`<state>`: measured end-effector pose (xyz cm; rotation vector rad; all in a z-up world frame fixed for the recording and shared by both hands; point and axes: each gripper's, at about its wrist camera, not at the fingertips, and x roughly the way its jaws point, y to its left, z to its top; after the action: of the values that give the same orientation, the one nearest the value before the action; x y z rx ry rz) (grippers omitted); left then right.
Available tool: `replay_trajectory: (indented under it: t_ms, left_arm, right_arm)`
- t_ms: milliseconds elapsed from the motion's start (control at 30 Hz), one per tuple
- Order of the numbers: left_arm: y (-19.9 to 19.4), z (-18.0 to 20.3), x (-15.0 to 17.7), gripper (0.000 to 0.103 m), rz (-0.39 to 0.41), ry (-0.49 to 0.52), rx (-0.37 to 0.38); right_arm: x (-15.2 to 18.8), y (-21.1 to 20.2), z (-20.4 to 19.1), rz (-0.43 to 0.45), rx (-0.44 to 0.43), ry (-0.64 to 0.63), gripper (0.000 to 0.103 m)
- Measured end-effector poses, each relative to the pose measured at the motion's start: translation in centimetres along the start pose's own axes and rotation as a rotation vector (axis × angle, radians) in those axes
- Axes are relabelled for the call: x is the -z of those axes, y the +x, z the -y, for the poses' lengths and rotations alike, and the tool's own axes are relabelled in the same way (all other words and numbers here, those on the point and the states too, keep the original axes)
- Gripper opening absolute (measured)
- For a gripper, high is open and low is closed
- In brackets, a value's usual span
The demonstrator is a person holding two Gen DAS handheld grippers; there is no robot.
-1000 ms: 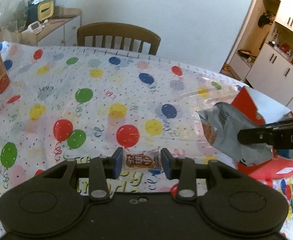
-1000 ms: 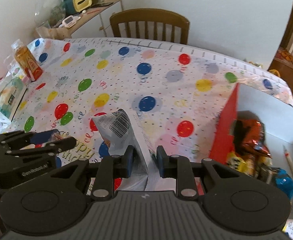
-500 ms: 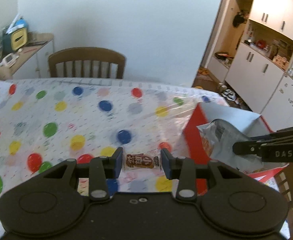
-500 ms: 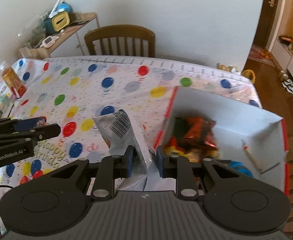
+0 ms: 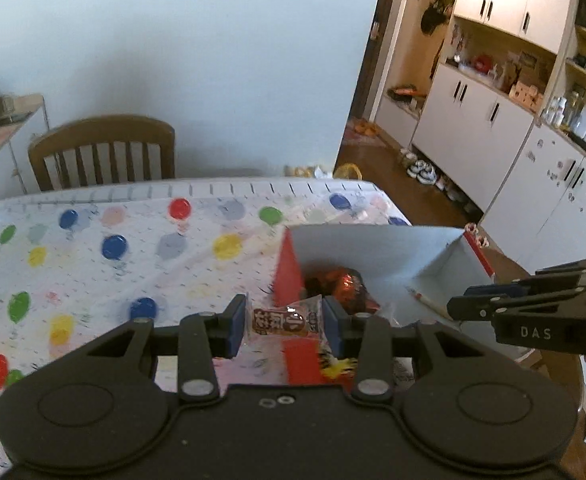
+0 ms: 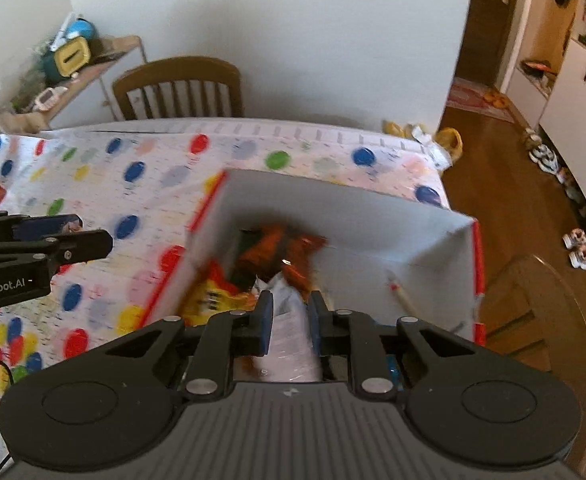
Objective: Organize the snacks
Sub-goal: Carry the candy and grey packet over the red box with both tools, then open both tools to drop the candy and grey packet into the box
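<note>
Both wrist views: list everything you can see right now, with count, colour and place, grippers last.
Box: 1, red outside, white inside, on the table's right part.
Snack packs in box: several, orange, red and yellow, at its left end; count unclear.
Stick: 1, pale with a red tip, on the box floor at right.
Small snack: 1, clear wrapper with brown label, between the left gripper's fingers.
Silver bag: 1, silver-white, between the right gripper's fingers over the box.
Tablecloth: 1, white with coloured balloons.
Chair: 1, brown wood, behind the table.
Side table: 1, cluttered, far left.
Cabinets: white, right wall.
Shoes: several, on the floor.
Left gripper: black, shut on small snack.
Right gripper: black, shut on silver bag.
</note>
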<state>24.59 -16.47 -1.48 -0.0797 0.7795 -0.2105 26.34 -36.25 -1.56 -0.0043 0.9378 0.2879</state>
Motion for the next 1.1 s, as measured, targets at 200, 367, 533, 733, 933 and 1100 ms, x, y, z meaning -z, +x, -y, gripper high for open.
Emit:
replay_trajectory:
  t_ms: [200,367,533,733,933,1100]
  left_arm:
    - [3.7,3.6,0.0,0.037,-0.058,0.029,0.011]
    - [6.5,6.3,-0.6,0.038,-0.107,0.044,0.045]
    - [9.3,9.1,-1.0,0.038,-0.135,0.090,0.040]
    - [12.5,11.2,-0.9,0.038,-0.186,0.107,0.041]
    - [14.1,12.3,-0.9,0.041,-0.201,0.122,0.042]
    - [14.7,12.5,-0.7,0.053,-0.218,0.107,0.032]
  right_arm:
    - [1.3,1.7,3.5,-0.047,-0.014,0.018,0.019]
    - [2.7,2.7,5.2,-0.074,-0.026,0.018,0.019]
    - [3.7,3.4,6.3,-0.097,-0.031,0.012,0.019]
    - [4.4,4.1,7.3,-0.126,-0.043,0.026,0.019]
    - [4.8,4.5,7.8,-0.137,-0.053,0.033,0.019]
    - [5.0,4.5,8.2,-0.137,-0.066,0.031,0.019]
